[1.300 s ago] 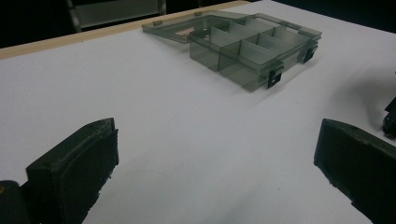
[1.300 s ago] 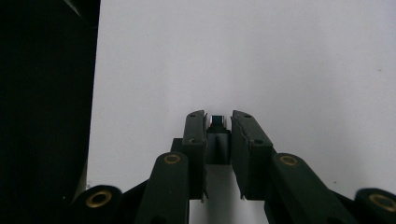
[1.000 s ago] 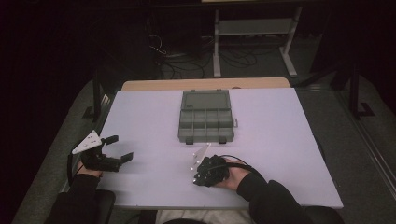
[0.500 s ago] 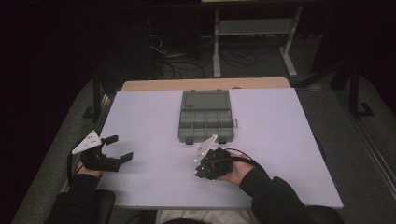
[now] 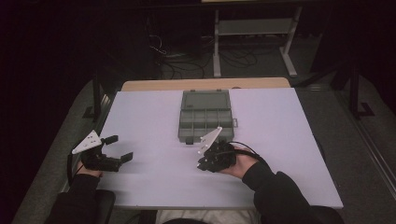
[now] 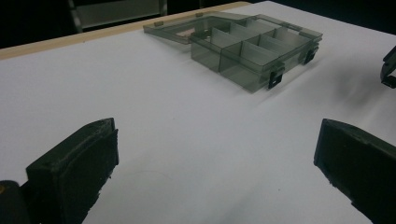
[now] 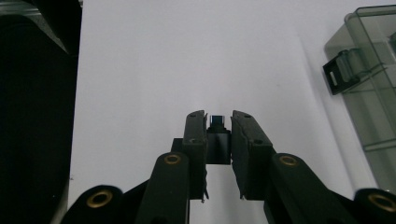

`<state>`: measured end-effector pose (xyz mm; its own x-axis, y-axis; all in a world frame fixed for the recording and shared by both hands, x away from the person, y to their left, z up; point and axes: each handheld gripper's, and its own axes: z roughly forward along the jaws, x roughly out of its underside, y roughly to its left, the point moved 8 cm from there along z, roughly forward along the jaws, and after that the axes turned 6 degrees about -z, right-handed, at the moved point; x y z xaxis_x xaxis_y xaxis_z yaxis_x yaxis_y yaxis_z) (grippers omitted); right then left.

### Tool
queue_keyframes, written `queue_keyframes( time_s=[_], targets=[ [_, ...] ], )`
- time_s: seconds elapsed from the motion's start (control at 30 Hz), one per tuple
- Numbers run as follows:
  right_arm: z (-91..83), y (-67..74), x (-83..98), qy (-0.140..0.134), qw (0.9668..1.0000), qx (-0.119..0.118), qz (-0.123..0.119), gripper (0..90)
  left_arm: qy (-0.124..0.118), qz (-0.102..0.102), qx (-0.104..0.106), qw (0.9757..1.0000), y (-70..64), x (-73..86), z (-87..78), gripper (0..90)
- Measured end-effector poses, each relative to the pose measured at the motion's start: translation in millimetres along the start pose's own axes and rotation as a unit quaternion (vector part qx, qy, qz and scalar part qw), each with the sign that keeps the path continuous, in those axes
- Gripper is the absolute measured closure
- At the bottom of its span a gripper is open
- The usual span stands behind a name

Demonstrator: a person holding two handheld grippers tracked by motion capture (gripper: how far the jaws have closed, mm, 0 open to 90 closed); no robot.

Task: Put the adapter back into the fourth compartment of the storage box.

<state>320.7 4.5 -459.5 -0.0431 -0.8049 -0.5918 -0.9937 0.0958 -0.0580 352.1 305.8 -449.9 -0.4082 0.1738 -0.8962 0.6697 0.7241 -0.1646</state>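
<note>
My right gripper (image 7: pixel 218 128) clamped on small black part (image 7: pixel 218 140) near open organizer (image 5: pixel 205 115); left gripper (image 5: pixel 112 151) spread wide over tabletop (image 5: pixel 289 121).

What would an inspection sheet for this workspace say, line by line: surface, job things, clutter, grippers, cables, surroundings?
Surface: white table, flat, with a wooden strip along its far edge.
Job's things: grey divided box at the far centre, lid open and lying flat behind it, compartments look empty; small dark part held in the right gripper.
Clutter: nothing seen.
Grippers: left gripper open, at the table's near left, nothing between its jaws; right gripper shut on the small dark part, just in front of the box.
Cables: one trails from the right gripper; a loose tangle lies on the floor beyond the table.
Surroundings: dark room, metal rack behind the table.
</note>
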Motion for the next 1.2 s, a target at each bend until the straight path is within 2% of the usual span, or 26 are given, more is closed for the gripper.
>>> queue_keyframes(
  time_s=[0.5,1.2],
  targets=[
    [-7.1,-15.4,-3.6,-0.011,0.9999,0.000,0.011,74.7,0.000,0.000,0.000,1.0000,-0.1,0.1,0.1,0.0],
    [-23.1,-36.2,-11.6,-0.011,0.9995,0.021,0.020,74.6,0.001,0.000,0.000,1.0000,0.0,0.2,0.2,0.0]
  ],
)
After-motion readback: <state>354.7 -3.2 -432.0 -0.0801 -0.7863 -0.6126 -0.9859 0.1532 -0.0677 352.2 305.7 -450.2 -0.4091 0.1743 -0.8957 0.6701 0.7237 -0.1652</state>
